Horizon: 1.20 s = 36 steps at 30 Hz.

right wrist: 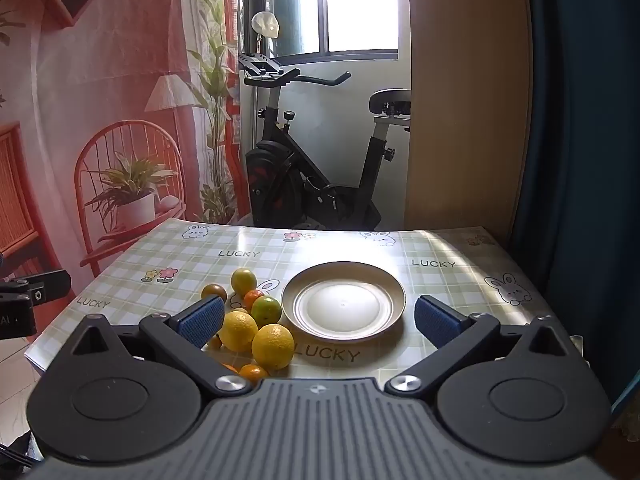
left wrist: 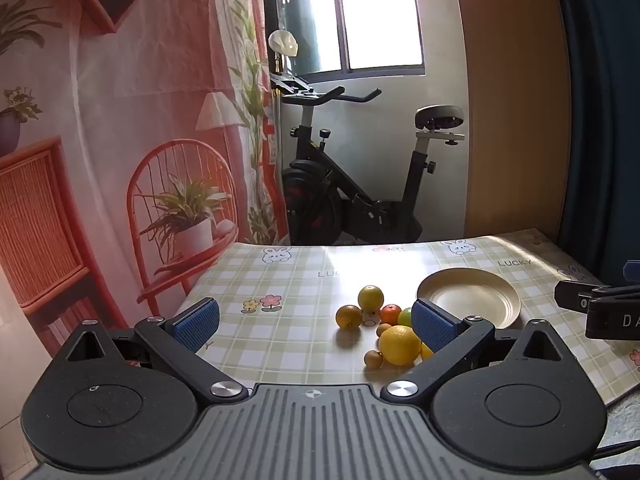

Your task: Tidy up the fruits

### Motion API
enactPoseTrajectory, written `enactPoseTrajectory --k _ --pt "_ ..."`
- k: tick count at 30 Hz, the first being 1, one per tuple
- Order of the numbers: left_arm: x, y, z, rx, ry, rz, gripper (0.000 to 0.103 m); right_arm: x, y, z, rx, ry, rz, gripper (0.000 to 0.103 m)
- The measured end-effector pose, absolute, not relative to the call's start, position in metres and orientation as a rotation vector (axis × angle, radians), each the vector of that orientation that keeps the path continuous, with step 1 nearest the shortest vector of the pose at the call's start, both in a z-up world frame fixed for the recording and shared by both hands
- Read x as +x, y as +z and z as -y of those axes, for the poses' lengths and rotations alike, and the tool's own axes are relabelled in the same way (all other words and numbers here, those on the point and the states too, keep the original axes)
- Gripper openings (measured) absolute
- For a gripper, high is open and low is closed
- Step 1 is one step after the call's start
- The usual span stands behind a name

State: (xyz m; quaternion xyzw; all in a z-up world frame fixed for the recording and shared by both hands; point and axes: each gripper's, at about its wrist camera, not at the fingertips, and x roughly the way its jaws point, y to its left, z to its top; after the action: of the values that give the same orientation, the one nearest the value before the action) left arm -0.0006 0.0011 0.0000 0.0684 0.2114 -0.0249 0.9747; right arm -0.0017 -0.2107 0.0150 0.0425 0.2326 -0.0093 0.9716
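Just ahead of spread jaws, fruits.

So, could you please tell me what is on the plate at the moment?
Nothing shows on the plate: its whole inner surface is bare in the right wrist view. The fruits lie beside it on the tablecloth. What is under the plate is covered.

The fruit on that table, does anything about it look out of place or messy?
Nothing looks spilled or damaged. The fruits lie loose on the tablecloth in a cluster left of the plate, which holds nothing. Both grippers are open, holding nothing.
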Motion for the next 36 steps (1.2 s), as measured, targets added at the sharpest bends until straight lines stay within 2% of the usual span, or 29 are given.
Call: enactPoseTrajectory --k 36 --pt "0.0011 -0.0012 -0.0038 0.136 -0.050 -0.432 0.103 -0.0018 0.0164 0.2097 0.096 -0.017 -0.474 0.103"
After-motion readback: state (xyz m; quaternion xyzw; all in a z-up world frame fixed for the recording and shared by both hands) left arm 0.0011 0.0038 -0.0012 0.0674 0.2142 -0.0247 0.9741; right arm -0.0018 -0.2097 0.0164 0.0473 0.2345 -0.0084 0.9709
